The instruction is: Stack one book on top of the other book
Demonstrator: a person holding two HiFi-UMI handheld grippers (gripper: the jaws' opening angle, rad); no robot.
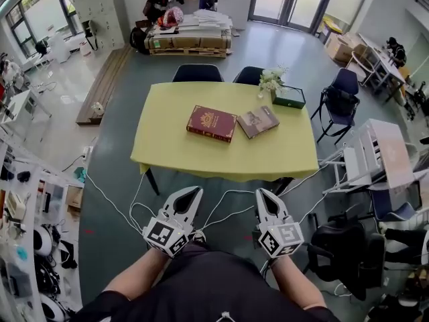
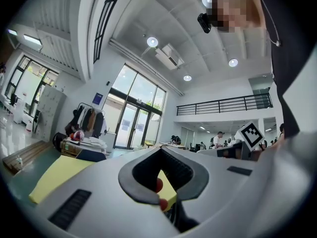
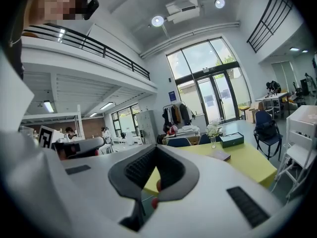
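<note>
Daylight pours through tall glazing (image 3: pixel 205 78) and blows out the windows (image 1: pixel 40 12) at ten o'clock in the head view. Round ceiling lamps (image 2: pixel 152 41) add hot spots. The yellow table (image 1: pixel 161 153) is evenly lit, and its shadow on the floor is soft. Both gripper views bend straight lines and go black at the corners. The left gripper (image 2: pixel 161 150) and right gripper (image 3: pixel 156 148), near their lenses, look soft.

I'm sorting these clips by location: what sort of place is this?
Likely an open lab or workshop hall: mezzanine railing, tall glass doors, and a loaded pallet beyond the yellow table.
</note>
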